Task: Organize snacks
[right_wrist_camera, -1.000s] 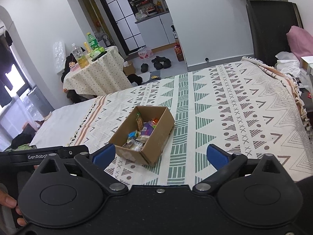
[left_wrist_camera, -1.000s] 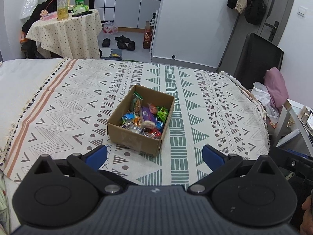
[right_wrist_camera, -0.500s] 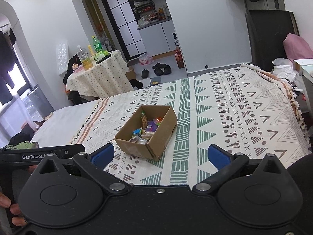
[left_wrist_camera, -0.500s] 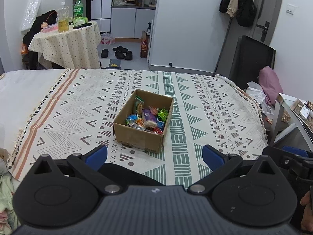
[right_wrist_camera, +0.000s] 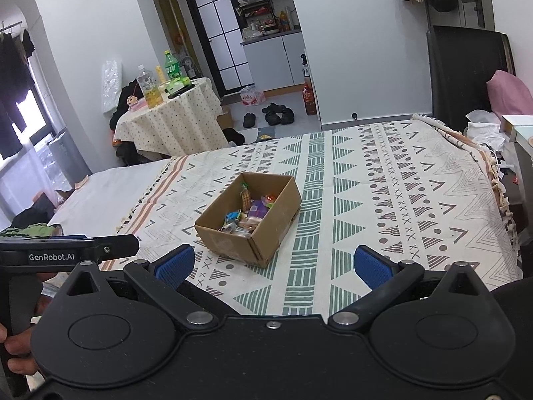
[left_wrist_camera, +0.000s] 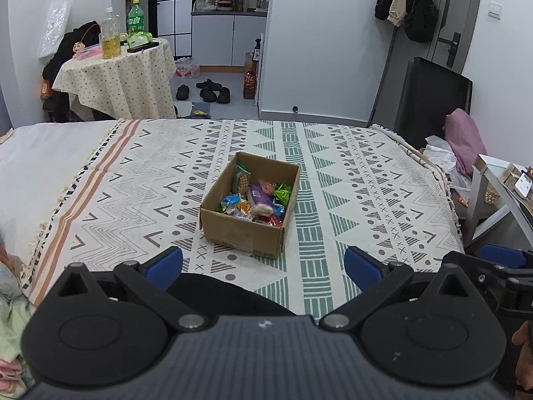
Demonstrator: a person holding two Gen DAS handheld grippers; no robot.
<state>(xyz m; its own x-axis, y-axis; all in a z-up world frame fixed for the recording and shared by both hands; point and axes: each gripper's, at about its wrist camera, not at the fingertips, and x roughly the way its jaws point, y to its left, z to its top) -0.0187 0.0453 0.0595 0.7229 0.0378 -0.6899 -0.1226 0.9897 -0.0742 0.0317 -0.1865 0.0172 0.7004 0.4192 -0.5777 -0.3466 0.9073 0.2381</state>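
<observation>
My left gripper [left_wrist_camera: 263, 263] and right gripper [right_wrist_camera: 273, 263] both stand wide apart, holding nothing. Ahead, the open brown cardboard box [left_wrist_camera: 245, 230] sits mid-bed on the patterned cream-and-green blanket [left_wrist_camera: 349, 200], the colourful wrapped snacks [left_wrist_camera: 256, 198] all inside; none lie loose, so I judge collecting done. Bare blanket surrounds the box, edges well away.

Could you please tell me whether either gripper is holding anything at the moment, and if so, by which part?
Nothing is held: the left gripper and right gripper are open and empty, short of the brown cardboard box.
</observation>
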